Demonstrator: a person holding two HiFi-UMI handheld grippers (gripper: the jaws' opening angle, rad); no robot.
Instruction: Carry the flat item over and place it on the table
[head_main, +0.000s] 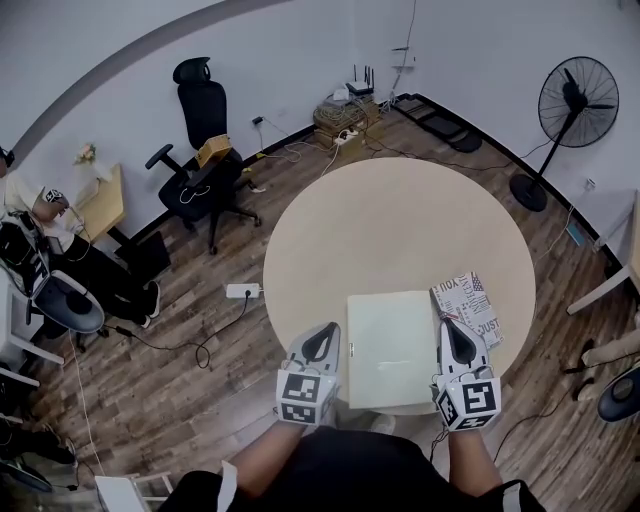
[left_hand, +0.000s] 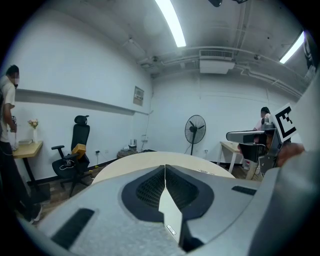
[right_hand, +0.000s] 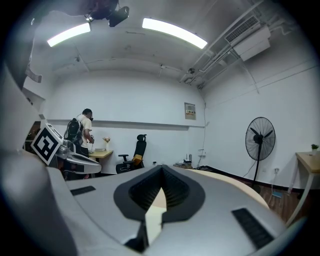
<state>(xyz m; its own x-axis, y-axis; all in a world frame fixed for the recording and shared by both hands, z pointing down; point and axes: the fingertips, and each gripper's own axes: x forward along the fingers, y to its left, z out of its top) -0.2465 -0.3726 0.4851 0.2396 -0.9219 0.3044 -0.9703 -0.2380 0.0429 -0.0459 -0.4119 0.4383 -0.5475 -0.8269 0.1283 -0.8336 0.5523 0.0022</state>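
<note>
A pale flat rectangular item (head_main: 392, 348) lies on the round beige table (head_main: 400, 220), its near edge at the table's front rim. My left gripper (head_main: 324, 328) sits just left of it with a thin strip of table between them, jaws shut. In the left gripper view its tips (left_hand: 165, 166) meet over the table top (left_hand: 135, 160). My right gripper (head_main: 447, 325) lies along the item's right edge, and in the right gripper view its tips (right_hand: 161, 167) also meet. I see nothing held in either.
A black-and-white printed packet (head_main: 468, 305) lies on the table right of the item. On the wood floor stand an office chair (head_main: 205, 150), a fan (head_main: 575, 100) and a power strip (head_main: 243, 291). A person (head_main: 30, 215) is at a small desk far left.
</note>
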